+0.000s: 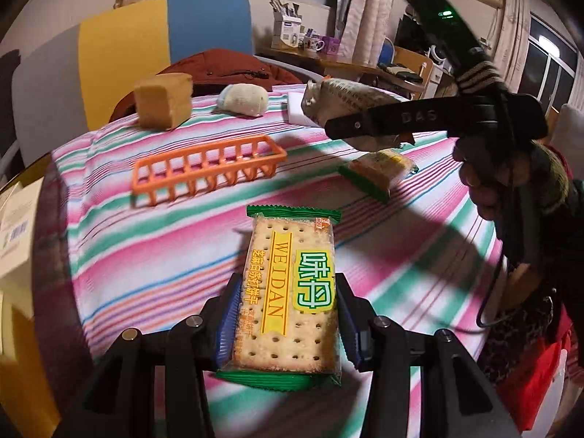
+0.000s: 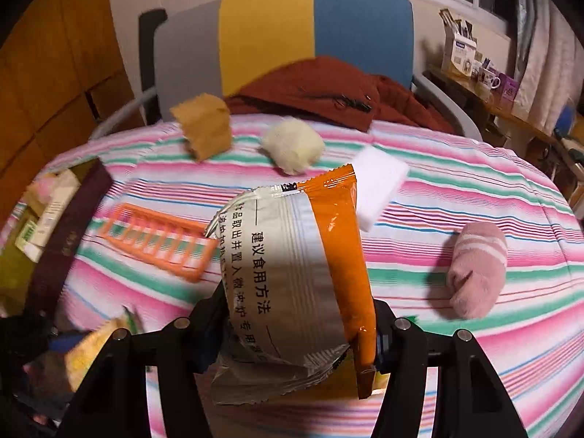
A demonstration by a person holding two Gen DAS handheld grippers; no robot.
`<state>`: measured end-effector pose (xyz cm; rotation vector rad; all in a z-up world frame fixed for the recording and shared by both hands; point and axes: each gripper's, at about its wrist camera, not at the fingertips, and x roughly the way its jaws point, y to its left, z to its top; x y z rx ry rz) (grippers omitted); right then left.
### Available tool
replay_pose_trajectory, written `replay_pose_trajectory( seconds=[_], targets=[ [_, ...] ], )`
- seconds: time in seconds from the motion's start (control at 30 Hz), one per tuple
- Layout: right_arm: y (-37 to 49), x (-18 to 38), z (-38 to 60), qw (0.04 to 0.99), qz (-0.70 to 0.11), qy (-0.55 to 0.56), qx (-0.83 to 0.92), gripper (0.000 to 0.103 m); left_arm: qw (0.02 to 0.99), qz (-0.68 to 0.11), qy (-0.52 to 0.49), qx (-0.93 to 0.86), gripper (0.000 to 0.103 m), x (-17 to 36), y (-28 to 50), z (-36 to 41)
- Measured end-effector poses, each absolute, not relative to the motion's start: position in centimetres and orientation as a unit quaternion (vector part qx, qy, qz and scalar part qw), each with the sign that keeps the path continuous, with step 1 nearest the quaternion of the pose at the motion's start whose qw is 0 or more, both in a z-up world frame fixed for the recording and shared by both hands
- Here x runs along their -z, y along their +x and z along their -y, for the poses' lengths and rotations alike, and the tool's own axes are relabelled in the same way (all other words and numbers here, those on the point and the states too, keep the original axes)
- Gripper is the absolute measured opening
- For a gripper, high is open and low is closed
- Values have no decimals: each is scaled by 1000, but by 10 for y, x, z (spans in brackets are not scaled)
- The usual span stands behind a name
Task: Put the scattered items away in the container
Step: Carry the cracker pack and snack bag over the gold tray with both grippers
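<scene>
Left gripper jaws clamp cracker packet, right gripper jaws clamp orange-silver pouch, dark-rimmed box apparently holding packets.

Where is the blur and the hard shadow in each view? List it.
Left wrist view: the green-edged cracker packet in the left gripper is sharp; the orange plastic rack is smeared; a dark shadow band crosses the striped cloth.
Right wrist view: the orange-and-silver foil pouch reads clearly; the left-edge clutter is blurred.
</scene>
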<state>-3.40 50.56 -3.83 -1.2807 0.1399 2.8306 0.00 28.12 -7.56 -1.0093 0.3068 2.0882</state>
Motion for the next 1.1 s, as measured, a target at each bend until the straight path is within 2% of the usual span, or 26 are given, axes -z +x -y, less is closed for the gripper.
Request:
replay_pose_trajectory(
  seconds=[0.43,0.57,1.1],
  targets=[
    [11,40,-440,-21,-90,-381,-920,62,370,-95,-343,-858,48,39,28,-225],
    [20,37,-413,-36,-76,-376,-923,62,353,-75,-332,-872,48,26,29,-195],
    [6,20,-269,-166,-43,-333,-927,62,179,0,-324,-929,48,25,-6,-45]
  ],
)
